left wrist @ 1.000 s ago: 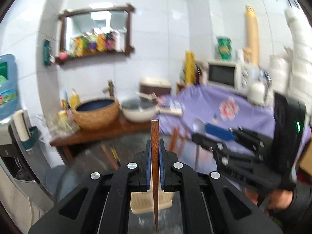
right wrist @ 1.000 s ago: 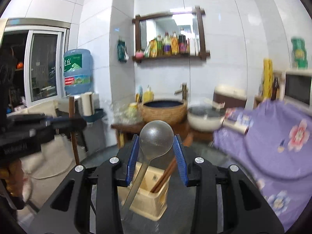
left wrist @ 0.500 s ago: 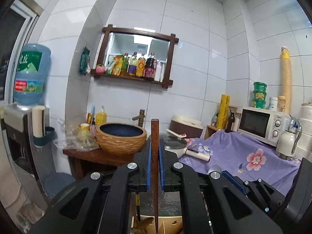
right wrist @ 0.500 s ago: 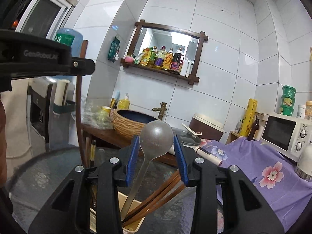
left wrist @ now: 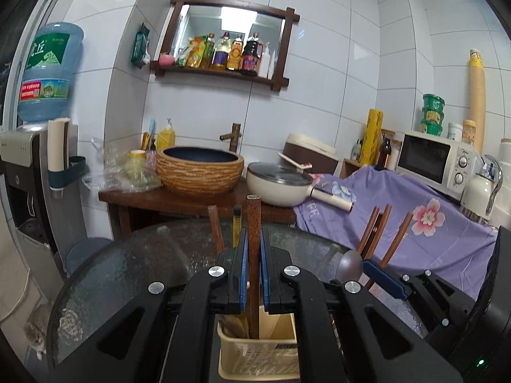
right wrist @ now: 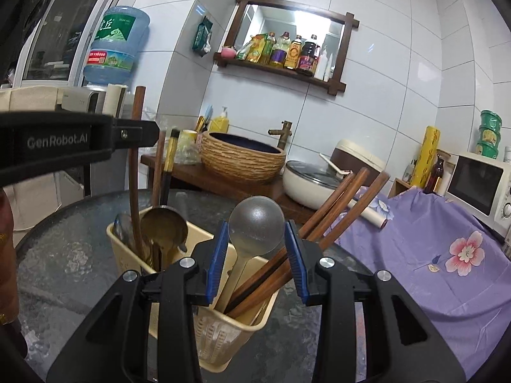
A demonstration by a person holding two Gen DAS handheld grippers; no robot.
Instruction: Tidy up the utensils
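Wooden chopsticks [right wrist: 335, 210] already stood binned; the left gripper [left wrist: 252, 274] clamped another stick [left wrist: 253, 223], the right gripper [right wrist: 255, 255] pinched a steel spoon [right wrist: 255, 226], both entering the caddy [right wrist: 223, 335].

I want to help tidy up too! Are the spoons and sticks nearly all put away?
Nearly. Brown wooden chopsticks and a brass ladle already stand in the cream plastic utensil basket. In hand: the left claw lowers a dark wooden stick into it, and the right claw holds a grey metal spoon by its bowl, handle already inside. Left: letting both go.
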